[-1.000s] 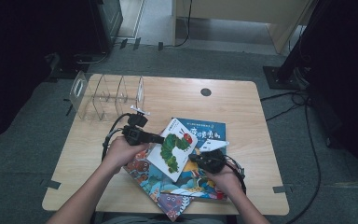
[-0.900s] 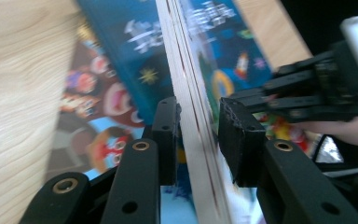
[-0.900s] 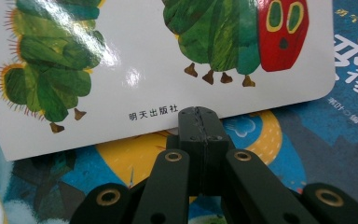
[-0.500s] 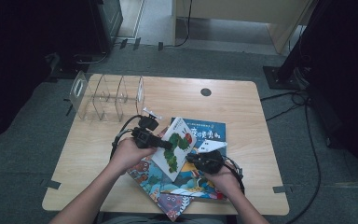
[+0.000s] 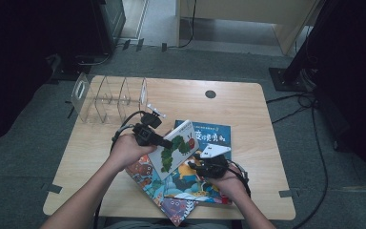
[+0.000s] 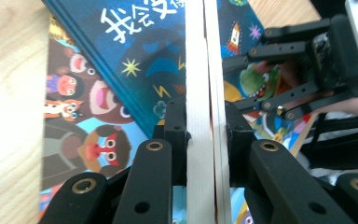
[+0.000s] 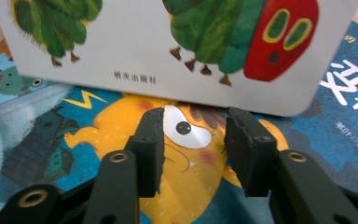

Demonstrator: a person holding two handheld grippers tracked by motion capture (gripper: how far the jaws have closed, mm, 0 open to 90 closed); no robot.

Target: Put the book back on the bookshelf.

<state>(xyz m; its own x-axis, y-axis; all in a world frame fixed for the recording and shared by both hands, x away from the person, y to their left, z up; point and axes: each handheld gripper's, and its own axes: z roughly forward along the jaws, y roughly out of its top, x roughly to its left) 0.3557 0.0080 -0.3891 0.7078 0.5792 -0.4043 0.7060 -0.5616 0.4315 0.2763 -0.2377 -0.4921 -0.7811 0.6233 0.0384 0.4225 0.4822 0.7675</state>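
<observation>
Above the table's book pile, the left gripper lifts the caterpillar board book tilted. Along the left gripper view, its closing jaws clamp the book's edge. Across the right gripper view, jaws that have just been opening stand empty below the book.

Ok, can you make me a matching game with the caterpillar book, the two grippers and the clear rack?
Things:
1. caterpillar book
2. left gripper
3. right gripper
4. clear rack

States:
A. open, nothing between its jaws
B. stands at the far left of the table, slots bare
C. shut on the white book's edge
D. lifted and tilted above the other books

Pairs: 1-D, 2-C, 3-A, 4-B
</observation>
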